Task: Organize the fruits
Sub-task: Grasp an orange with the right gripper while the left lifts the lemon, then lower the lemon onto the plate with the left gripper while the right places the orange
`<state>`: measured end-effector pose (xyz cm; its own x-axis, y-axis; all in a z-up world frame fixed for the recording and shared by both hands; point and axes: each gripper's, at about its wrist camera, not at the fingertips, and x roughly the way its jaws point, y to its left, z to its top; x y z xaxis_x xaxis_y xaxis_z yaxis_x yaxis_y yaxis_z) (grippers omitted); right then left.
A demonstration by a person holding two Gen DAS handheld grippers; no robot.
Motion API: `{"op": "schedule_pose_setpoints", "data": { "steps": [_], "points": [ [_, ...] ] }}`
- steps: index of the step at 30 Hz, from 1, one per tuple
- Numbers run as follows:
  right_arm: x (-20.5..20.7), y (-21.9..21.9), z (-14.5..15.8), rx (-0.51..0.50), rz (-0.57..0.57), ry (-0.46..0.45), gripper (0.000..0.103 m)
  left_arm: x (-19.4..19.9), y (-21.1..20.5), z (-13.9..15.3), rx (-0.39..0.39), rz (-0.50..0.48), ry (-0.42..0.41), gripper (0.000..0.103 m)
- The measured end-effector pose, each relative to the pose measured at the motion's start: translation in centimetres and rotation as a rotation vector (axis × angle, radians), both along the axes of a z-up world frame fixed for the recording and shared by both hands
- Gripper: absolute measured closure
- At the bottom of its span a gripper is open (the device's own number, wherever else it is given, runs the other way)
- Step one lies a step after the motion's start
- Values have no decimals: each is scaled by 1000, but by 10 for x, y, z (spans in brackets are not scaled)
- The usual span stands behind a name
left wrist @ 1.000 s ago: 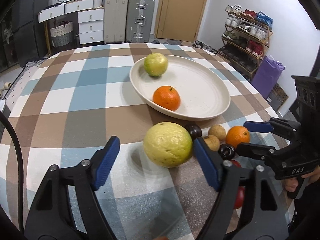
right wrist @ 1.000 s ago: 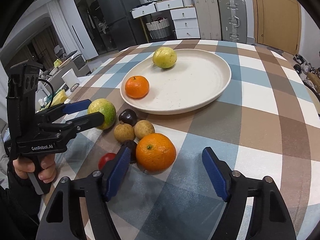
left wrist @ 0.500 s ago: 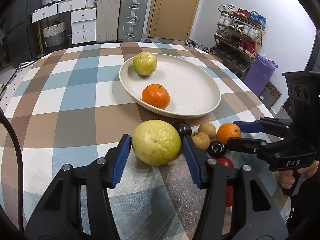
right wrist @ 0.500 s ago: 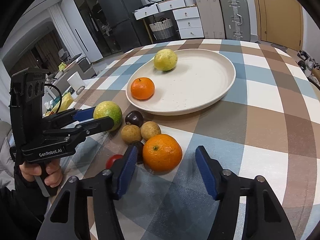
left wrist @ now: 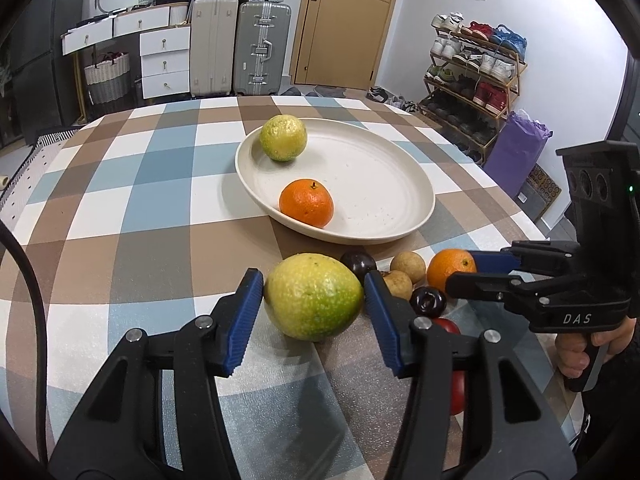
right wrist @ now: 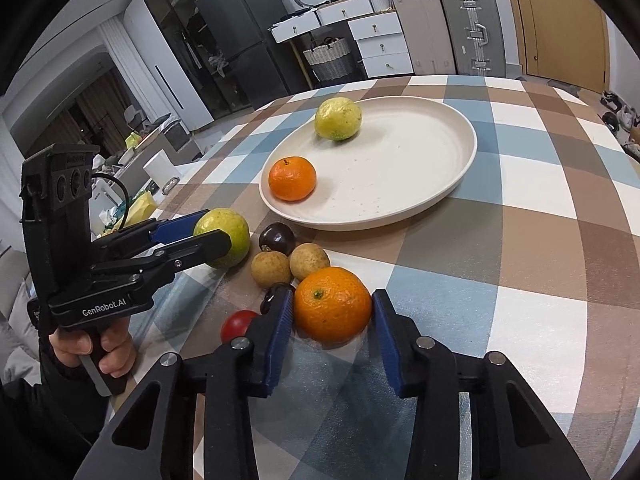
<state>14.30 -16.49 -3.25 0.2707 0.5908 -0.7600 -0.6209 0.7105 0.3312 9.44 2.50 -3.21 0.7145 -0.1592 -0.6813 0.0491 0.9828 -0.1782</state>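
My left gripper point(left wrist: 314, 294) is shut on a yellow-green citrus fruit point(left wrist: 313, 297) that rests on the checked tablecloth; it also shows in the right wrist view point(right wrist: 222, 237). My right gripper point(right wrist: 332, 308) is shut on an orange point(right wrist: 333, 304), also on the cloth, seen in the left wrist view point(left wrist: 450, 270) too. A cream plate point(left wrist: 384, 200) beyond holds another yellow-green fruit point(left wrist: 283, 143) and an orange point(left wrist: 306, 203).
Between the two held fruits lie two small brown fruits point(right wrist: 272, 269) point(right wrist: 309, 261), two dark plums point(right wrist: 277, 237) point(left wrist: 428, 301) and a red fruit point(right wrist: 238, 325). The table's right edge is near my right gripper's body point(left wrist: 576, 304). Suitcases and a shoe rack stand behind the table.
Both grippers moved forward and closed: the left jaws now touch the yellow-green fruit, the right jaws now touch the orange. The fruits stay on the cloth.
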Motion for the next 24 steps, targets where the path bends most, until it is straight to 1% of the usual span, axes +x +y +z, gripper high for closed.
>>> {"op": "schedule_pose_setpoints", "data": {
  "steps": [5,14,24],
  "points": [
    [0,-3,7,12,-10,-32,63,-1,0,3,4,-2,-11,53],
    [2,-7,14,31,-22,-55,63,-3,4,6,-12,11,-28,53],
    [9,-11,25,64,-43,-85,63,-5,3,13,-7,21,-52,54]
  ]
}}
